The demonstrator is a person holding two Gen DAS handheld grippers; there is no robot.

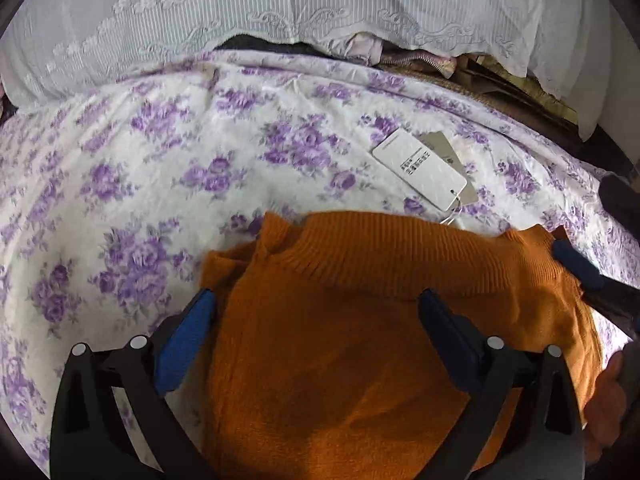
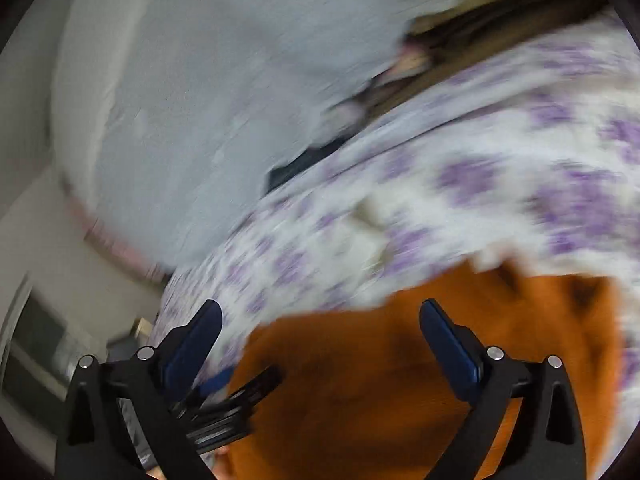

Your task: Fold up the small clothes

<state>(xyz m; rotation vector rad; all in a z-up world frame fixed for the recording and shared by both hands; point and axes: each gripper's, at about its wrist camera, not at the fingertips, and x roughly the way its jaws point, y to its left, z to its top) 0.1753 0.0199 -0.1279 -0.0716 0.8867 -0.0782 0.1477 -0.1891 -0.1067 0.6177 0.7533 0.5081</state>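
A: Where's the sweater (image 1: 360, 320), and which way does it run?

B: On the bed (image 1: 160, 184), on the purple-flowered sheet. Its ribbed band faces the white lace cloth (image 1: 280, 12) at the far edge; the long axis runs from there back toward the camera.

A: How does it look?

B: Orange knit, bunched, a flap sticking up at the band's left end. White hang tags (image 1: 420, 174) lie just beyond the band.

A: The jaws?

B: Left gripper (image 1: 320, 316) spread wide over the sweater, holding nothing. Right gripper (image 2: 320, 320) likewise spread above it.

A: Any difference between views?

B: The left view is sharp and shows the tags and the right gripper's blue fingertip (image 1: 576, 264) at the sweater's right edge. The right view is blurred, but shows the left gripper (image 2: 240, 396) beside the sweater.
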